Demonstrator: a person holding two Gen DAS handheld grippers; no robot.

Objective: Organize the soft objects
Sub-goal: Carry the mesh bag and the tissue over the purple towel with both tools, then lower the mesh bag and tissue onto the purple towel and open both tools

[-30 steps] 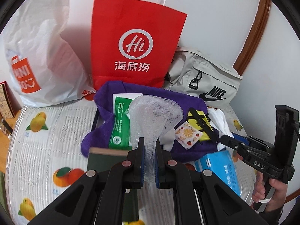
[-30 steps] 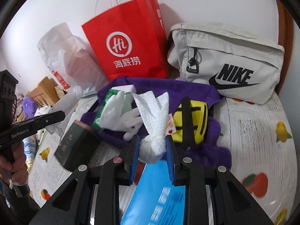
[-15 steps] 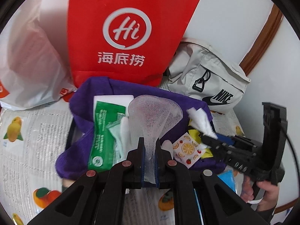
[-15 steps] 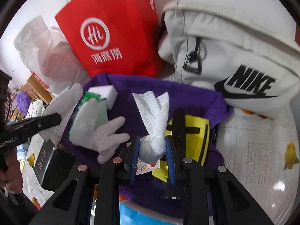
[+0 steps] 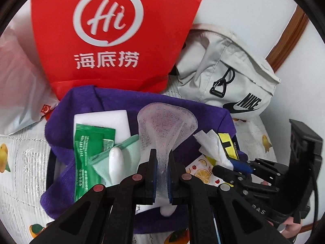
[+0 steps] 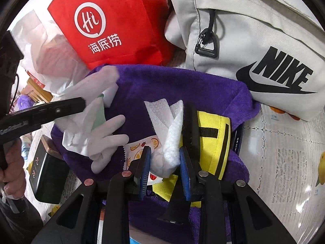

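Two grippers: both carry a soft thing above the purple towel (image 5: 113, 103), which lines a dark basket (image 5: 49, 166).
Left gripper (image 5: 161, 174): jaws pressed fully together on the neck of a white mesh net (image 5: 167, 122); the net fans out forward, away from the jaws.
Right gripper (image 6: 164, 170): jaws only partly apart, clamped on a crumpled white tissue (image 6: 170, 134); its long axis runs forward and up from the pads.
Tissue place: directly over the yellow pouch (image 6: 213, 140) and fruit-print sachet (image 6: 140, 148).
Key relation: the towel lies straight below and ahead of both grippers; neither hand seems clearly nearer.
Likely next: lower, then let go.
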